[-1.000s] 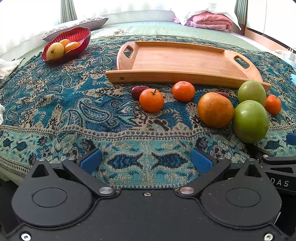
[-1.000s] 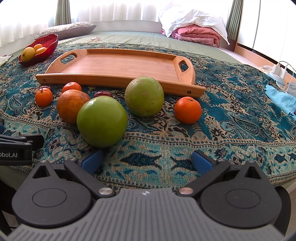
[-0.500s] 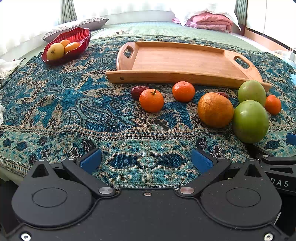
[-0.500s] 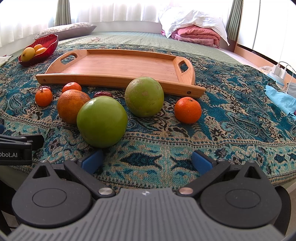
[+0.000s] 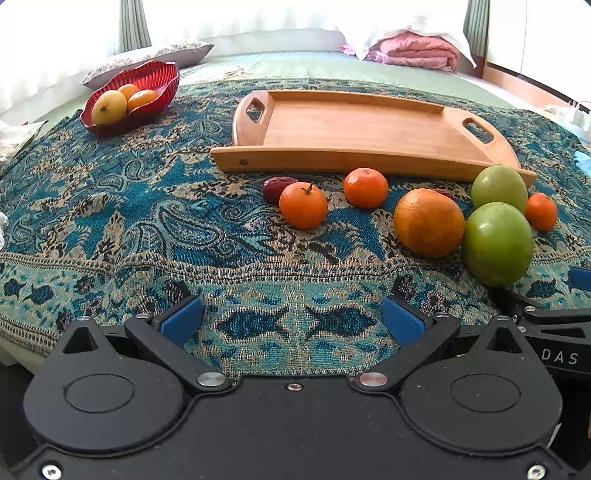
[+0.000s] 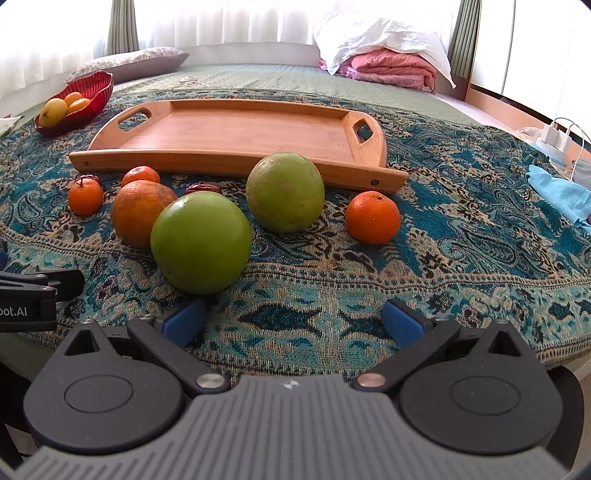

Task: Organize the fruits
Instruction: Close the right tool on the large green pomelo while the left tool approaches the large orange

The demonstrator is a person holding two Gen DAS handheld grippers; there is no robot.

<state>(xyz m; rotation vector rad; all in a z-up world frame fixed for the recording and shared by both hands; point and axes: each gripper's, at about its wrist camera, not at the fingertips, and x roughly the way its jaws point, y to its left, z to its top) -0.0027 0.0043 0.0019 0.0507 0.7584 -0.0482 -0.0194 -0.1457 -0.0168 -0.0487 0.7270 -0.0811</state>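
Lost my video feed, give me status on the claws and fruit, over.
Left claw and right claw open, holding nothing. Wooden tray bare; loose fruit on the cloth in front of it. Near green fruit close ahead of right claw. Path clear.

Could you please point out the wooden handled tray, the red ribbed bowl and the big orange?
Wooden handled tray (image 6: 236, 129), right wrist view, bare floor.
Red ribbed bowl (image 5: 162, 79), left wrist view, inner wall.
Big orange (image 5: 428, 222), left wrist view, middle.

A home bedroom — a wide bed (image 6: 295, 79) under a paisley throw (image 6: 461, 206), a pillow (image 6: 129, 64) and folded pink bedding (image 6: 388, 70) by curtained windows (image 6: 221, 22), a charger (image 6: 554, 138) plugged in at the side — with fruit laid out on the throw.
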